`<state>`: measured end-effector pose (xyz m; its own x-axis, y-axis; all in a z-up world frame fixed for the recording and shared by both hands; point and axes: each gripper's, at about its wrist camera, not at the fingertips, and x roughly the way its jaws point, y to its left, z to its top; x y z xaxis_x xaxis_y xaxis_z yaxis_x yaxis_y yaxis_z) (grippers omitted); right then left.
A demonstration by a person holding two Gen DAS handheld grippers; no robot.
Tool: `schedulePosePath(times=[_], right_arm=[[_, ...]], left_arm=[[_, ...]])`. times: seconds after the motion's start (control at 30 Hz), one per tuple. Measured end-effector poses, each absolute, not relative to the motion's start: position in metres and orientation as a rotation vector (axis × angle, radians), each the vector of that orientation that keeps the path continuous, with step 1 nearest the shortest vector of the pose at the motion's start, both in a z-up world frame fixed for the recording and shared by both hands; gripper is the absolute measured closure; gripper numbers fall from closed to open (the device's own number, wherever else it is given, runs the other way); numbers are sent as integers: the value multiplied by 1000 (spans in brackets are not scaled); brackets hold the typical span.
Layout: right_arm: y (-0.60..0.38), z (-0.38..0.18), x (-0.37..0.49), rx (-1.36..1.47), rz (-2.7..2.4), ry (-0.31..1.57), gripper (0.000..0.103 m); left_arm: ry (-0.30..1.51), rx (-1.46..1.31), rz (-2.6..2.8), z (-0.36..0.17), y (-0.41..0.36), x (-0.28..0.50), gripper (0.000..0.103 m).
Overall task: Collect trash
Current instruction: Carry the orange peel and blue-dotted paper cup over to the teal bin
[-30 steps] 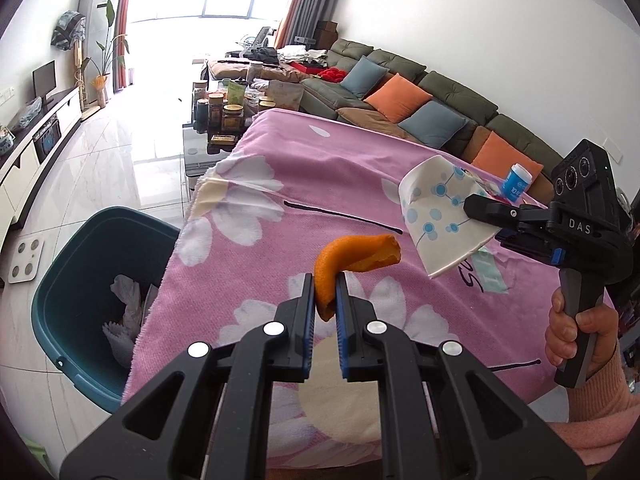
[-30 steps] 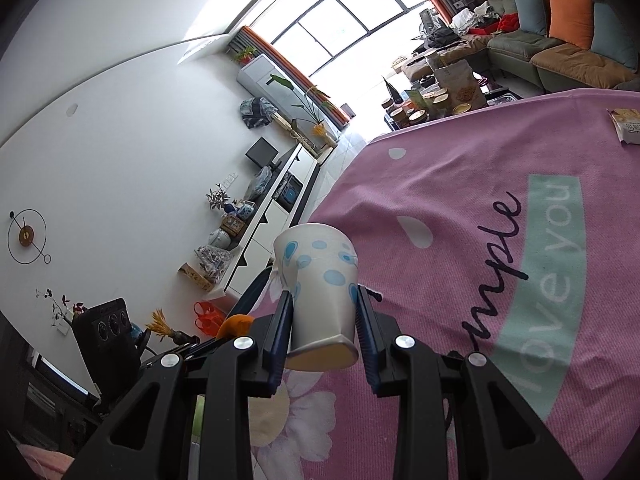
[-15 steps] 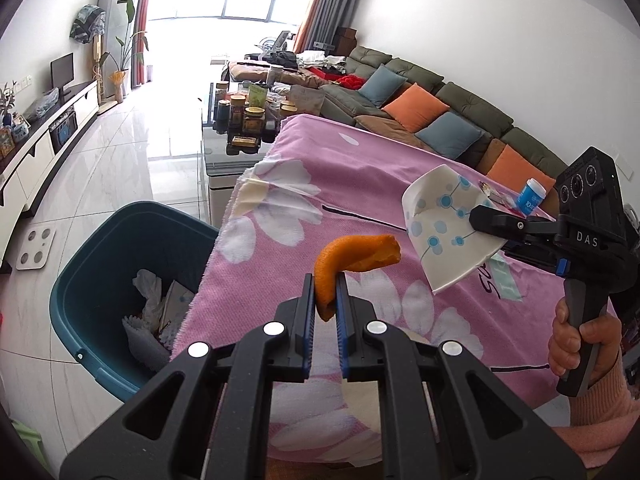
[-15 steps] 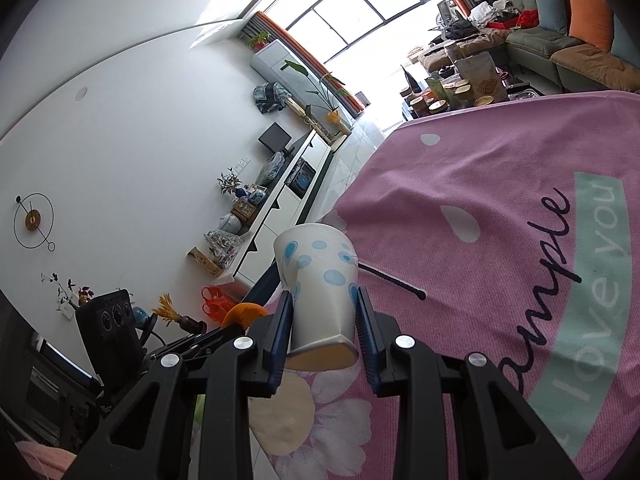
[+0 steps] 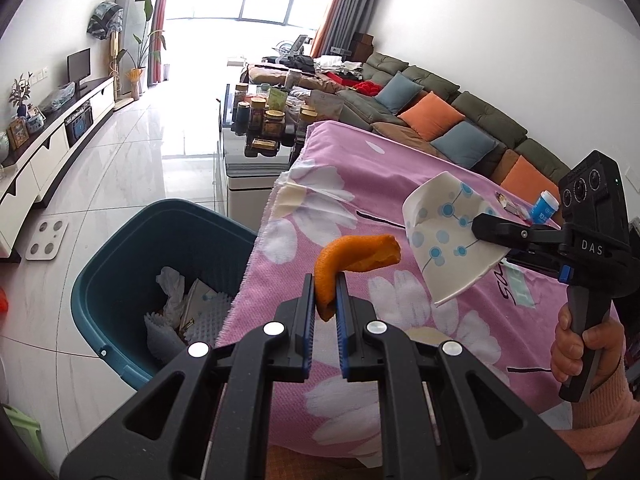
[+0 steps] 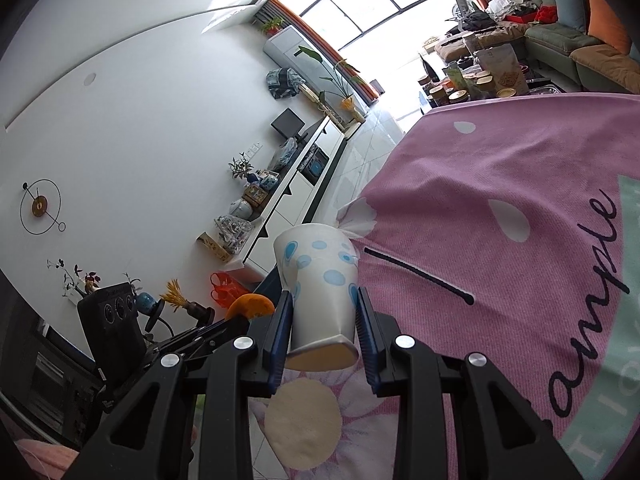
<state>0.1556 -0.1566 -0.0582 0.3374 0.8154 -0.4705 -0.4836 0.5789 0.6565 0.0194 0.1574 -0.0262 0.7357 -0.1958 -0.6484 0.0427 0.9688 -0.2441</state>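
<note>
The left gripper [image 5: 325, 300] pinches a curled orange peel [image 5: 352, 258] between its nearly closed pads, held above the edge of the pink flowered cloth [image 5: 360, 184] covering the worktop. The right gripper [image 6: 322, 326] squeezes a crumpled blue-dotted paper cup [image 6: 320, 280], mouth pointing away. Beside the worktop on the floor stands a teal bin [image 5: 132, 240] holding crumpled paper.
</note>
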Motion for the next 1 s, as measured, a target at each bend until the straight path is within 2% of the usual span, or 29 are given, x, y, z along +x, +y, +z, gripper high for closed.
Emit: schedulePosePath(times=[1.0], right_arm=[[-106,-49,155,371,975,905,73]], left_arm=[[710,-262,-36,-24,190,6,93]])
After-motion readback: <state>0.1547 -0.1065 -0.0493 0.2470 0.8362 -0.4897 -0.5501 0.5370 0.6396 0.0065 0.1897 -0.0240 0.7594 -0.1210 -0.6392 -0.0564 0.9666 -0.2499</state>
